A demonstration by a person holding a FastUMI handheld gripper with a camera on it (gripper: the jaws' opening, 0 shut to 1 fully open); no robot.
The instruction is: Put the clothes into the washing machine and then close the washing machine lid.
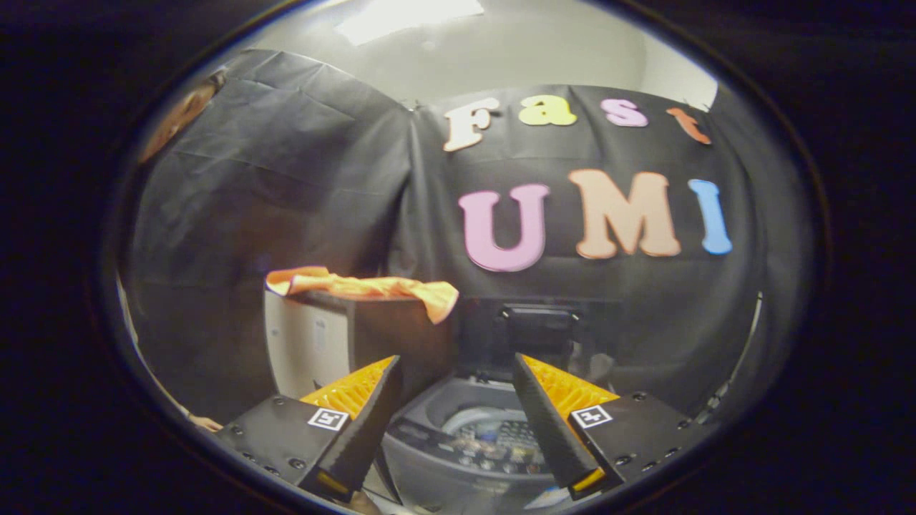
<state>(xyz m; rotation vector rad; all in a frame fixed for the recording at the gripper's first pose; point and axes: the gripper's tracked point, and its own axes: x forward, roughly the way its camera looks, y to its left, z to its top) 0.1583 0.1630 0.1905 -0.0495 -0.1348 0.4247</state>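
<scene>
An orange cloth [365, 287] lies draped over the top of a box [343, 343] beyond and to the left of my fingers. A small grey top-loading washing machine [458, 429] stands just ahead and below, between the fingers, its round drum [494, 436] exposed. Its dark lid [538, 325] stands upright at the back of the machine. My gripper [454, 375] is open, nothing between its two fingers; the orange-faced fingers [358, 390] hover above the machine's rim.
Black cloth walls enclose the booth behind and to both sides. The box under the cloth has a white side [300, 350] and stands right beside the washing machine on its left. Part of a person [179, 118] shows at the upper left.
</scene>
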